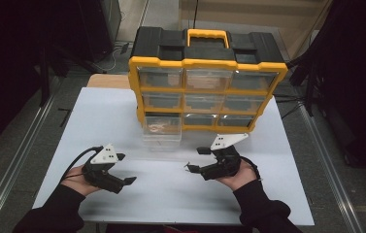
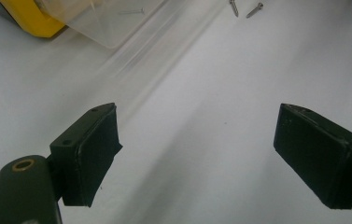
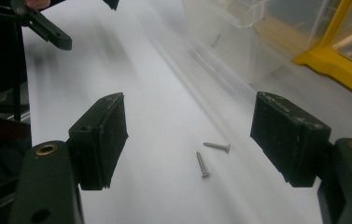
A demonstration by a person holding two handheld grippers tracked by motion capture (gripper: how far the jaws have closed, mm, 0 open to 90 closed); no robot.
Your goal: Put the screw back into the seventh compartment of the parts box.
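Note:
Two small metal screws [image 3: 203,164] [image 3: 217,146] lie on the white table, on the surface between the jaws of my right gripper [image 3: 194,140], which stands open just above them without touching. In the high view the right gripper [image 1: 196,160] is at the front right, pointing left. The same screws [image 2: 254,10] lie far ahead in the left gripper view. My left gripper [image 1: 126,168] [image 2: 197,154] is open over bare table at the front left, with nothing between its pads. A clear plastic drawer [image 1: 161,131] [image 3: 239,42] [image 2: 103,23] stands pulled out in front of the organizer, with a screw inside.
A yellow and black drawer organizer [image 1: 208,77] stands upright at the back centre of the white table [image 1: 122,116]. Its yellow frame [image 3: 346,70] [image 2: 29,18] is close beyond the clear drawer. Metal rails run along both sides of the table.

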